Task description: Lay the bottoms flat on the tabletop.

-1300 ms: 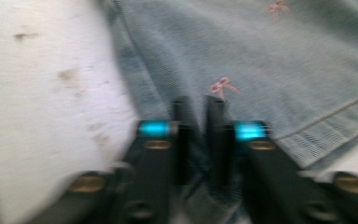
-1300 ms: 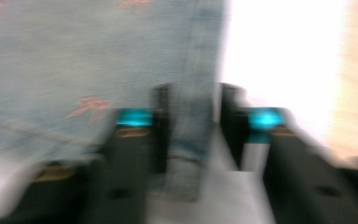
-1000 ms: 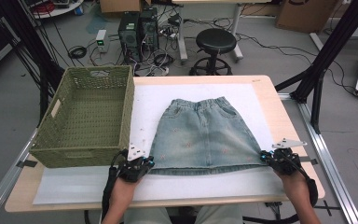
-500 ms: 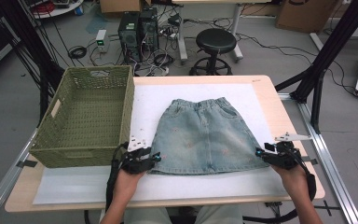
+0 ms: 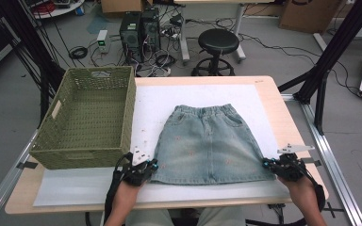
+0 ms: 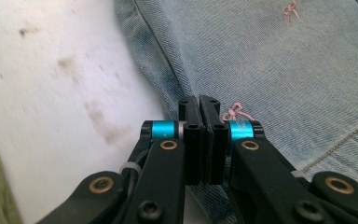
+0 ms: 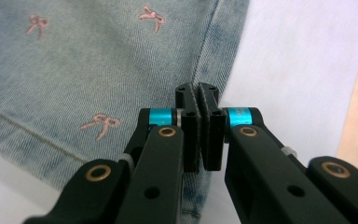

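High view looks forward and down over the table [image 5: 264,94]; both gripper views sit close above the denim skirt [image 5: 209,146] hem — shared with high view.

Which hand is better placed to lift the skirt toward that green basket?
Probably the left. The left gripper sits at the denim skirt's near corner right beside the basket, jaws closed at the side seam. The right gripper is at the far corner.
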### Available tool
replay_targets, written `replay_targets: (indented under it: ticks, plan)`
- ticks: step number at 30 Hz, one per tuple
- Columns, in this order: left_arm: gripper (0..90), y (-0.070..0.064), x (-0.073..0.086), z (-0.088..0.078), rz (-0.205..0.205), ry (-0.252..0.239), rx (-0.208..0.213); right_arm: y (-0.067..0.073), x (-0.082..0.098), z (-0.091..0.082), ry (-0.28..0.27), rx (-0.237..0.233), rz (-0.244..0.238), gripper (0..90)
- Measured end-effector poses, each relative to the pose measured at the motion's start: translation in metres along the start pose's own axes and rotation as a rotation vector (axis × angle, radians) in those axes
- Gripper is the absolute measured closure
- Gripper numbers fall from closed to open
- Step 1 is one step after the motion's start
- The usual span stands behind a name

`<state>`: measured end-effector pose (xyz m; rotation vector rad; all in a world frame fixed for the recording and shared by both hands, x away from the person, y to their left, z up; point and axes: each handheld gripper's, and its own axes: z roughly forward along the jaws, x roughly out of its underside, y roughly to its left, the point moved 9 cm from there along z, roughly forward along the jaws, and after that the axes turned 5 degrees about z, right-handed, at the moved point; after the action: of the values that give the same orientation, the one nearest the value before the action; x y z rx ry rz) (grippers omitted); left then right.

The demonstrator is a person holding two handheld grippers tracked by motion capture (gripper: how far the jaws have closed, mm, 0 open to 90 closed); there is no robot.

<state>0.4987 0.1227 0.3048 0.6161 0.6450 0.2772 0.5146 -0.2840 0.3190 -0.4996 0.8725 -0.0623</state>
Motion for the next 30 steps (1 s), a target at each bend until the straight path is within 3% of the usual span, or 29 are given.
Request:
replay_targets:
  ticks: [1, 6, 7, 8, 9, 13, 14, 16, 19, 21, 22, 23, 27, 29, 30]
  plan:
    - [88.1, -0.004, 0.003, -0.004, 0.004, -0.002, 0.008, 0.007, 0.010, -0.009, 0.007, -0.024, -0.010, 88.7]
    - [86.8, -0.013, 0.009, -0.017, -0.007, -0.014, 0.062, 0.015, 0.019, -0.022, 0.002, -0.063, -0.028, 86.6]
    - [84.8, -0.012, 0.005, -0.016, -0.018, -0.015, 0.072, 0.014, 0.016, -0.023, -0.016, -0.065, -0.026, 83.6]
    - [69.1, -0.009, -0.001, -0.014, -0.034, -0.023, 0.084, 0.012, 0.005, -0.025, -0.052, -0.063, -0.003, 75.6]
    - [63.3, -0.006, -0.007, -0.010, -0.050, -0.037, 0.088, 0.012, -0.002, -0.024, -0.068, -0.063, 0.005, 71.9]
    - [55.3, 0.006, -0.035, 0.008, -0.064, -0.075, 0.079, 0.011, -0.023, -0.015, -0.093, -0.042, -0.002, 62.5]
    - [52.7, 0.009, -0.042, 0.014, -0.060, -0.079, 0.077, 0.010, -0.036, -0.005, -0.095, -0.028, -0.014, 58.5]
    - [51.6, 0.017, -0.055, 0.025, -0.047, -0.077, 0.054, 0.009, -0.042, 0.001, -0.098, -0.013, -0.018, 58.0]
    - [51.8, 0.026, -0.067, 0.042, -0.066, -0.080, 0.031, 0.003, -0.056, 0.021, -0.082, 0.030, -0.002, 58.1]
    - [53.1, 0.028, -0.065, 0.054, -0.083, -0.031, 0.026, -0.001, -0.059, 0.034, -0.051, 0.042, 0.002, 59.6]
    - [58.6, 0.027, -0.063, 0.059, -0.089, -0.014, 0.034, -0.002, -0.056, 0.045, -0.012, 0.051, -0.011, 63.4]
    - [58.6, 0.026, -0.060, 0.062, -0.079, 0.008, 0.028, -0.002, -0.056, 0.045, -0.012, 0.051, -0.011, 63.4]
    - [74.3, 0.024, -0.053, 0.068, -0.026, 0.022, -0.015, -0.003, -0.053, 0.046, -0.016, 0.053, -0.034, 82.9]
    - [84.5, 0.022, -0.052, 0.066, -0.010, 0.020, -0.018, 0.000, -0.052, 0.044, -0.015, 0.066, -0.047, 86.3]
    - [84.8, 0.021, -0.051, 0.064, 0.001, 0.023, -0.022, 0.001, -0.051, 0.043, -0.018, 0.065, -0.046, 86.5]
